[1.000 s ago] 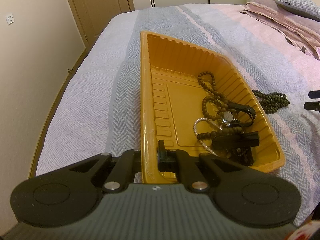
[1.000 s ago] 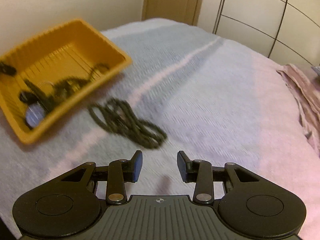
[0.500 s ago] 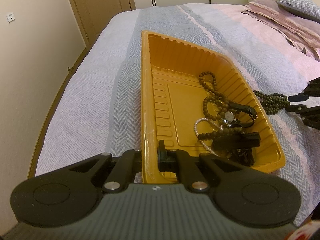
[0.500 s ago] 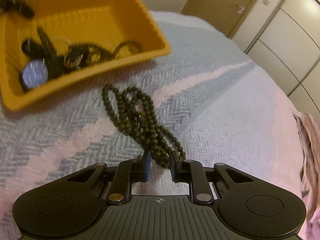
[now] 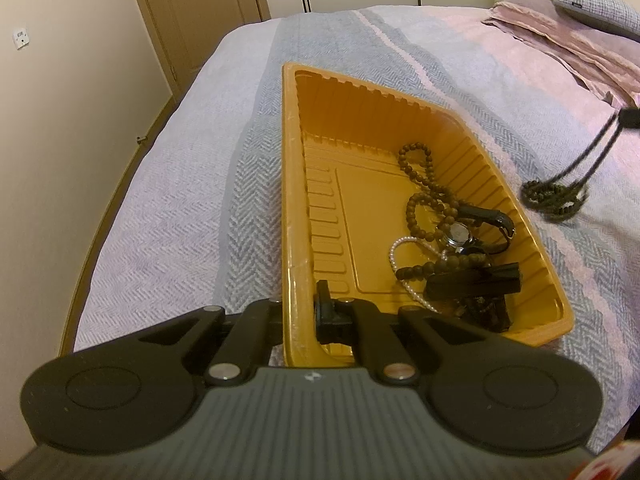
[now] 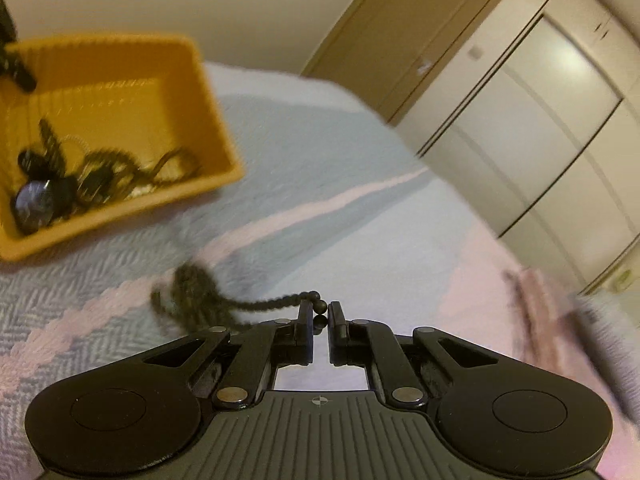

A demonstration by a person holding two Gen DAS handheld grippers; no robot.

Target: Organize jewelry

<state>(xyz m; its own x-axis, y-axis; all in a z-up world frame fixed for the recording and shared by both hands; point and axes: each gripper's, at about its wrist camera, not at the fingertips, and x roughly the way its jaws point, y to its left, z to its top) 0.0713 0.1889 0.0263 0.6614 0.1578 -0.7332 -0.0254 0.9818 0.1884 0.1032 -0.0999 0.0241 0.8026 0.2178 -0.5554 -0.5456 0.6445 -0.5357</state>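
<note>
An orange plastic tray (image 5: pixel 296 184) lies on the bed and holds brown bead strands (image 5: pixel 420 184), a pearl strand (image 5: pixel 400 248), a watch (image 5: pixel 460 234) and dark items. My left gripper (image 5: pixel 300 304) is shut on the tray's near left rim. My right gripper (image 6: pixel 320 314) is shut on a dark bead necklace (image 6: pixel 192 284) and lifts it; its lower loops hang just right of the tray in the left wrist view (image 5: pixel 554 198). The tray (image 6: pixel 208 128) sits to the upper left in the right wrist view.
The bed has a grey and pink herringbone blanket (image 5: pixel 160 208). Its left edge drops to the floor by a wall. Pink bedding and a pillow (image 5: pixel 592 4) lie at the far right. A door (image 6: pixel 404 40) and wardrobe stand beyond the bed.
My right gripper came down on the dark bead necklace, shut on it and raised it off the blanket. My left gripper kept its hold on the tray rim.
</note>
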